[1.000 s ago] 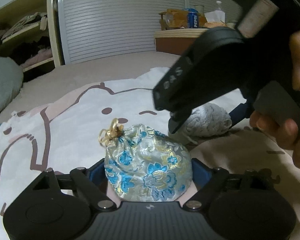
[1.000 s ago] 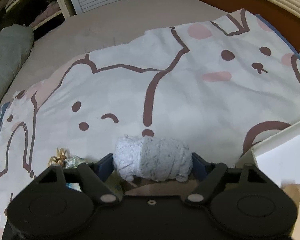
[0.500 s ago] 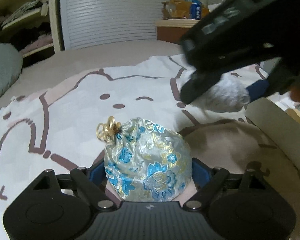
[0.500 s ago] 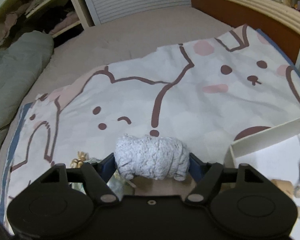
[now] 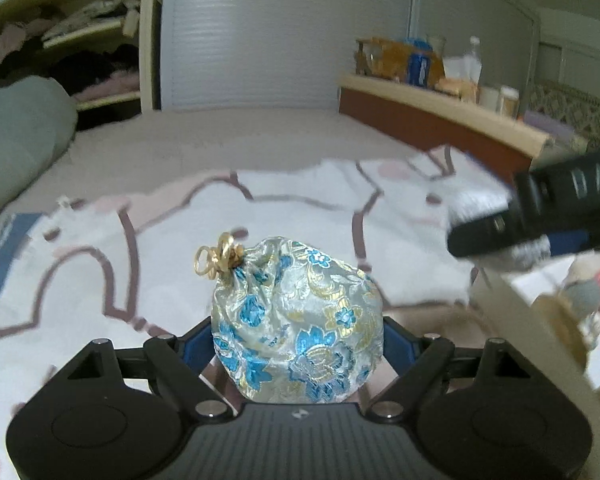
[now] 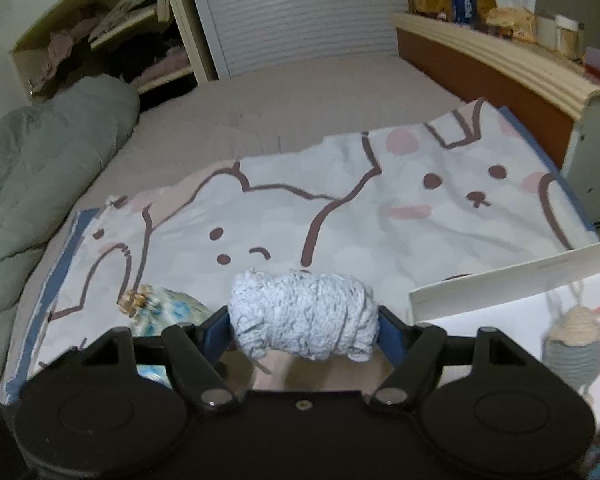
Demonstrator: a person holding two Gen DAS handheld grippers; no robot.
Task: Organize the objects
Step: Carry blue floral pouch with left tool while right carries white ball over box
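My left gripper (image 5: 298,338) is shut on a silver brocade pouch (image 5: 296,320) with blue and gold flowers and a gold tie, held above the bed. My right gripper (image 6: 304,322) is shut on a ball of pale grey-white yarn (image 6: 304,312). The pouch also shows in the right wrist view (image 6: 168,308), low on the left. The right gripper shows in the left wrist view (image 5: 540,216) at the right, over the edge of a white box (image 5: 532,320). The white box (image 6: 500,284) holds crocheted toys (image 6: 572,344).
A white blanket with cartoon animals (image 6: 340,216) covers the bed. A grey-green duvet (image 6: 40,168) lies at the left. A wooden headboard shelf (image 6: 500,60) with a Pepsi can, bottles and jars runs along the right. Open shelves with clothes (image 6: 120,48) stand behind.
Both grippers have risen and moved right with their loads. The white box with toys has come into view at the right of both views.
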